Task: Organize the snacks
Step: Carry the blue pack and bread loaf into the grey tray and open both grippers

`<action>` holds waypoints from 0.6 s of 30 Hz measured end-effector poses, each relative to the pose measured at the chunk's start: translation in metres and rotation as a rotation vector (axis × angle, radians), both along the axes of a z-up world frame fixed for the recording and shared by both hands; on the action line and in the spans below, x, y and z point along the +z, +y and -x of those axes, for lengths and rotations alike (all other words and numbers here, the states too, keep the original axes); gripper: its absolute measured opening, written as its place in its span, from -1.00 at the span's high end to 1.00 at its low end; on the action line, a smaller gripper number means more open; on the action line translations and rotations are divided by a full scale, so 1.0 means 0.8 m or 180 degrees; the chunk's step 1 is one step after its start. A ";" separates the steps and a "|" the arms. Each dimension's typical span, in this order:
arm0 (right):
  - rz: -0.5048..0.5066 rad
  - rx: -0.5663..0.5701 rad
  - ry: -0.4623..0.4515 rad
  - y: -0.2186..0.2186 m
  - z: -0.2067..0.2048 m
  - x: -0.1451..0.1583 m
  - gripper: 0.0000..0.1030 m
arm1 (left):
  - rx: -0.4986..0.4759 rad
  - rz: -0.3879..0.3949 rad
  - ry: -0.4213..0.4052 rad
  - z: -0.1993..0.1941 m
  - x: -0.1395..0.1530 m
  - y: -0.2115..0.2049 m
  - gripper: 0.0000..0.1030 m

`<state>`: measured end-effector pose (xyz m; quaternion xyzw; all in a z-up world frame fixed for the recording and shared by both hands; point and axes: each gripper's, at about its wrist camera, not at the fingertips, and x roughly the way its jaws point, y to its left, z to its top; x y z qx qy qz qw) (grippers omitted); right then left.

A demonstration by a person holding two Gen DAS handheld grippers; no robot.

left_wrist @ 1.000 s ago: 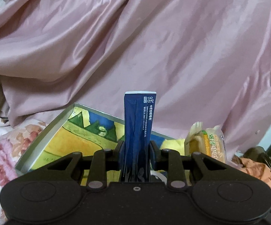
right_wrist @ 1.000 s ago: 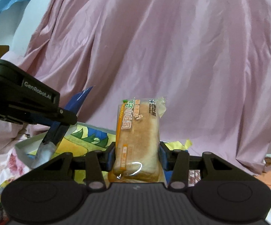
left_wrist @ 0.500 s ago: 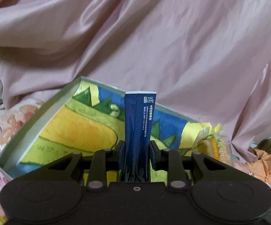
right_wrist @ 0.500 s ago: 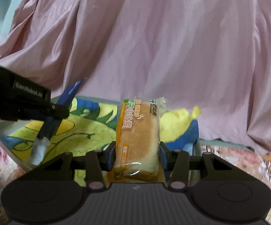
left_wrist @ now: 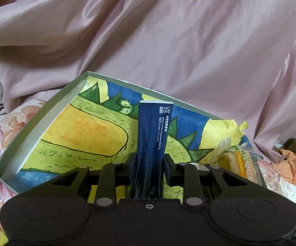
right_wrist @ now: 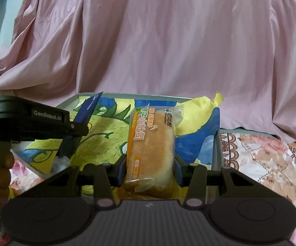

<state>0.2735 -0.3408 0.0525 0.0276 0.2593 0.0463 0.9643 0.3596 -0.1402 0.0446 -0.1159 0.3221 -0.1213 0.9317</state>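
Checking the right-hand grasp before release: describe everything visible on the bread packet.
The bread packet is a clear plastic wrapper around a golden-brown loaf slice, with an orange strip down its left edge and orange and green print near the top. It stands upright, crimped seal at the top, clamped at its lower half between the right gripper fingers, whose pads press both sides. It sits over the near right part of the open box with the painted lining. In the left wrist view it shows at the box's right end.

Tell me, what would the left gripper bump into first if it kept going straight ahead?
Probably the painted floor of the box: the left gripper, shut on the blue packet, points down into it. Depth is hard to judge.
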 end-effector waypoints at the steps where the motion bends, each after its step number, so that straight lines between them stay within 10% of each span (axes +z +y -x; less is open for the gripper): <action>1: 0.0001 0.0001 0.0009 0.000 0.001 0.000 0.02 | -0.0002 -0.0014 0.0010 -0.001 -0.001 -0.001 0.40; 8: 0.0031 -0.0010 0.0035 0.002 -0.003 0.002 -0.03 | 0.0034 -0.0048 0.0133 -0.009 -0.012 -0.004 0.39; 18: 0.0177 -0.0132 -0.0181 0.000 0.006 0.011 -0.52 | 0.0125 -0.0014 -0.0092 0.019 0.014 0.000 -0.39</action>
